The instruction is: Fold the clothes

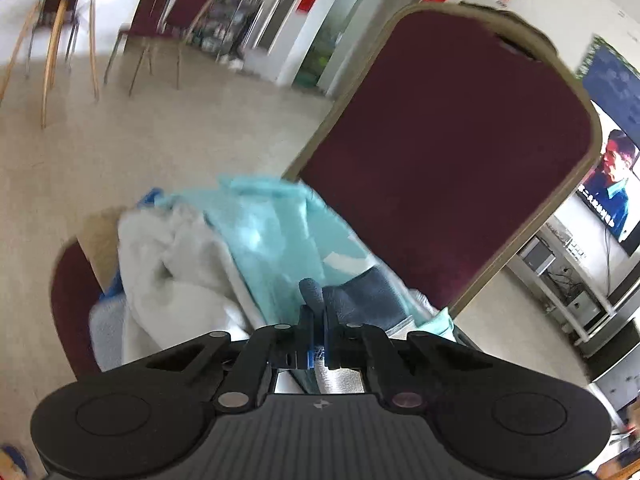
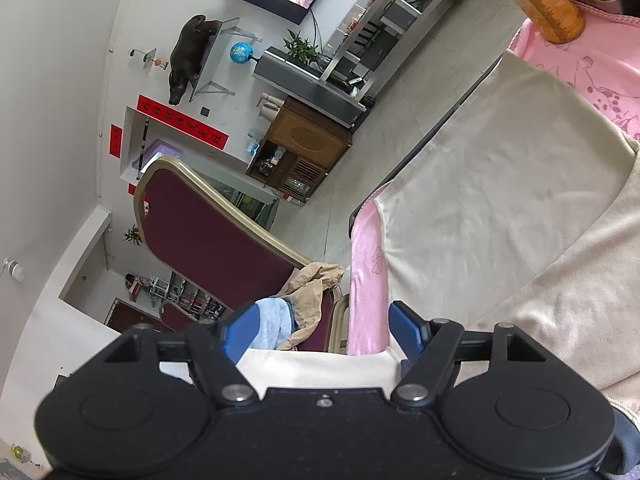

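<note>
**Dark cloth pinched over a chair heaped with laundry**

The dark blue cloth (image 1: 360, 294) sits on the pile of clothes on the maroon chair (image 1: 440, 152), just in front of the chair's backrest. The left gripper (image 1: 316, 320) has its jaws drawn together on a fold of this cloth, which bunches up between the fingertips. Touching the dark cloth on its far side lies a turquoise garment (image 1: 276, 236), and beside that a white fluffy towel (image 1: 176, 264) spreads toward the front edge of the seat.

The right gripper (image 2: 320, 332) has its jaws spread wide, with nothing between them. It hangs just above a cream cloth (image 2: 500, 208) laid flat over a pink sheet (image 2: 366, 272) on the desk. Beyond the desk's edge the same chair (image 2: 216, 232) shows, carrying a tan garment (image 2: 312, 292) and a light blue towel (image 2: 272, 324).
</note>
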A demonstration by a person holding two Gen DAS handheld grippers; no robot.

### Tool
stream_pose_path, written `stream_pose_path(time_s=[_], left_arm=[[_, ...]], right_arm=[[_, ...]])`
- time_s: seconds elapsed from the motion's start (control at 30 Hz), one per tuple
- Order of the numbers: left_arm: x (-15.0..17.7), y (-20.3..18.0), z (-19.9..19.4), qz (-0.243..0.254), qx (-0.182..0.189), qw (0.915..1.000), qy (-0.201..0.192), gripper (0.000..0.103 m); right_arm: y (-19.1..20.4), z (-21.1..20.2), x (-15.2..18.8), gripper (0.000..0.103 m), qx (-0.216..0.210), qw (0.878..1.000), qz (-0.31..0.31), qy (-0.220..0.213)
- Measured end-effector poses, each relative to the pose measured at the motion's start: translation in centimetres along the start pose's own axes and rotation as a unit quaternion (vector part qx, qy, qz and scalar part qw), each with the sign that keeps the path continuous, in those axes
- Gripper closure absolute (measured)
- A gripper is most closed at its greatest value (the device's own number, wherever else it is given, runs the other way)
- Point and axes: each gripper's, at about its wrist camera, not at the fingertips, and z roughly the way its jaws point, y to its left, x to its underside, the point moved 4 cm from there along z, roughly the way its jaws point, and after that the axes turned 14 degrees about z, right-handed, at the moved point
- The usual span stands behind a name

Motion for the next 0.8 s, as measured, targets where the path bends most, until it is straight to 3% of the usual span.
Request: stream_pose_path(time_s=[0.13, 0.27, 0.47, 0.63, 0.7, 0.8], left_arm=[[-0.7, -3.2, -4.2, 0.07, -0.001, 0.9965, -0.046, 0.101], [-0.1, -8.6, -9.3, 0.149, 0.025, 0.984, -0.095, 0.101], [3.8, -18.0, -16.1, 0.252, 0.077, 0.9521, -0.156, 0.101], [9.8, -25.8, -19.4, 0.323, 0.115, 0.9214, -0.183, 0.101], [12.6, -29.1, -20.3, 0.347, 0.126, 0.9103, -0.187, 0.101], [17.2, -34.1, -20.9, 0.377, 0.154, 0.8949, -0.182, 0.101]], right_arm=[[0.0, -1.3, -0.5, 0.032, -0.01, 1.0, 0.001, -0.008], [-0.8, -3.8, -1.4, 0.029, -0.01, 1.0, -0.001, -0.02], [-5.4, -9.4, -5.2, 0.029, 0.018, 0.999, 0.004, -0.049], [-11.2, -13.9, -9.3, 0.029, 0.058, 0.993, 0.024, -0.104], [-13.8, -15.2, -10.5, 0.028, 0.065, 0.988, 0.068, -0.123], [-15.6, -16.3, -11.8, 0.028, 0.025, 0.985, 0.122, -0.12]])
